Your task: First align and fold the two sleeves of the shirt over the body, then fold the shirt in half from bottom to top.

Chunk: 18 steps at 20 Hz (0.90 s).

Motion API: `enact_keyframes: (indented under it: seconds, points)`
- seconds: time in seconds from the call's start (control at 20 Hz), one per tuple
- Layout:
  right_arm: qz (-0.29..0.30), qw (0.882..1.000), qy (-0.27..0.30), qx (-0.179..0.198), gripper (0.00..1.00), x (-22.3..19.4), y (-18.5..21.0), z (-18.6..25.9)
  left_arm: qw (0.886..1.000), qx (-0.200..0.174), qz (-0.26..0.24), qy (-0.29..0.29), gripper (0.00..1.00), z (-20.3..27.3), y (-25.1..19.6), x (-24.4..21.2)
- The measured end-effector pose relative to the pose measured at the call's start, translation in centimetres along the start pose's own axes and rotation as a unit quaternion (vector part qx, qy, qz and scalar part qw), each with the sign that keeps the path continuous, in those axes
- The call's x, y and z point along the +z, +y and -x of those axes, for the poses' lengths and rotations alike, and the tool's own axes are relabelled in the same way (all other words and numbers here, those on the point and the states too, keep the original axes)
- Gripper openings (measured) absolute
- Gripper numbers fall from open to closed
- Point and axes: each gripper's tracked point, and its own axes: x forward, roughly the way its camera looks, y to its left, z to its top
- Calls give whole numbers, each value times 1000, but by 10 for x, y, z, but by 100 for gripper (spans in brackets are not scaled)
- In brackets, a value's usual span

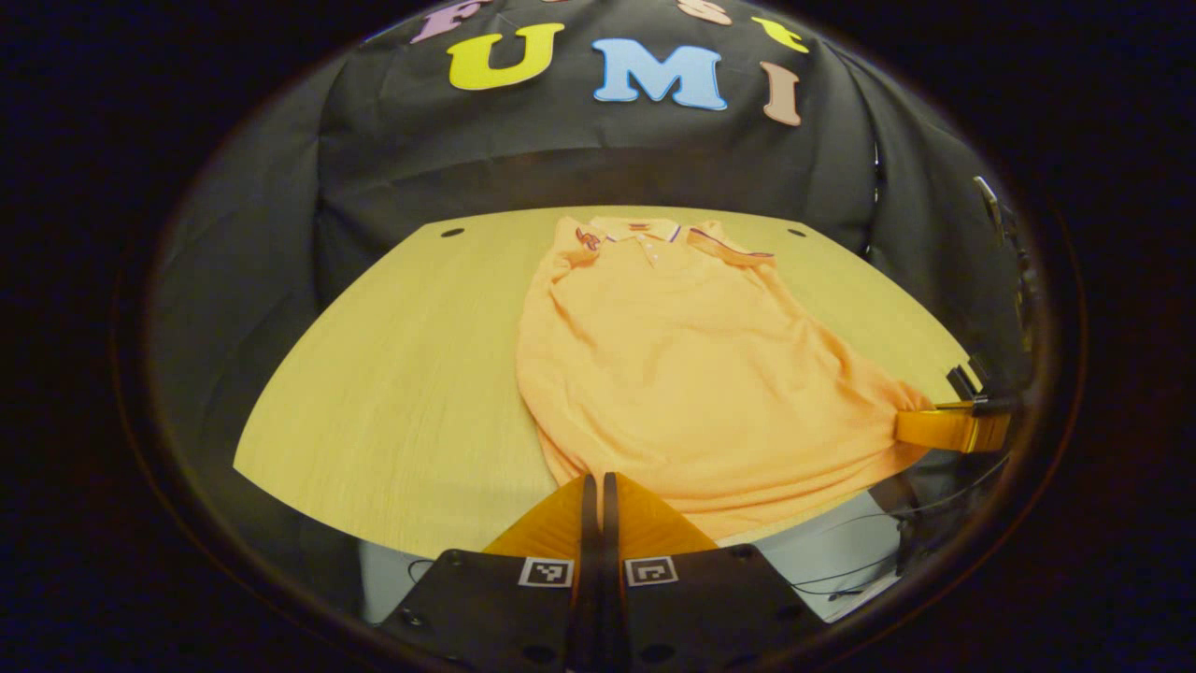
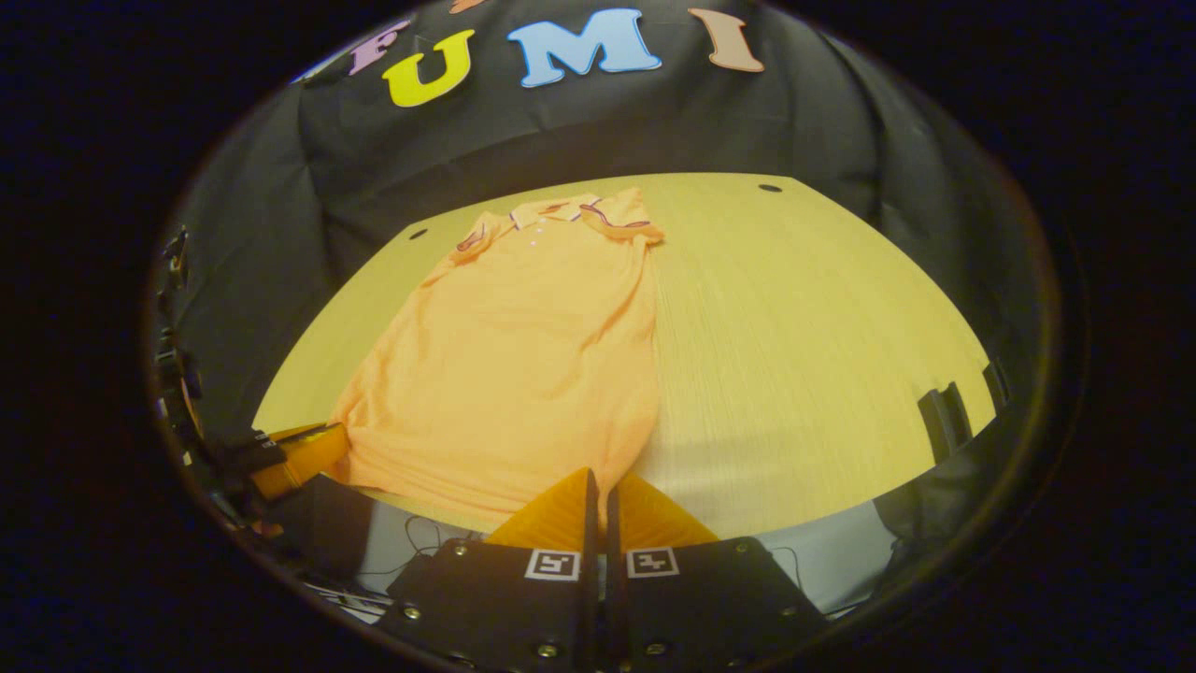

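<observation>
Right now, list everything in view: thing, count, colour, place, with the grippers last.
Shirt: one, orange, lying flat on the table with its collar at the far side, sleeves folded in over the body, bottom hem at the near edge.
Table: one, light wood, in front of the black cloth wall.
Cables: a few, dark, below the table's near edge.
Left gripper: one, at the shirt's bottom hem, fingers closed on the hem's left corner.
Right gripper: one, at the hem's right corner, fingers closed on the fabric.
</observation>
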Motion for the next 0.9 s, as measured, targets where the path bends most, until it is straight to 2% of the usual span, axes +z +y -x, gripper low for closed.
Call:
enact_keyframes:
  seconds: [0.1,0.15,0.2,0.45,0.9]
  points:
    - [7,1000,-16,4,4,18,-2,5,1000,1,13,-17,6,3,-3,20]
    - [8,1000,-24,6,7,26,-2,8,999,2,18,-27,7,5,-4,31]
    - [9,999,-30,8,4,36,-3,10,999,4,20,-38,6,7,-5,42]
    - [20,997,-71,10,4,91,-6,13,996,-1,26,-87,7,6,-17,105]
    - [60,990,-126,-11,4,207,-11,-24,991,-18,33,-126,6,-54,-14,211]
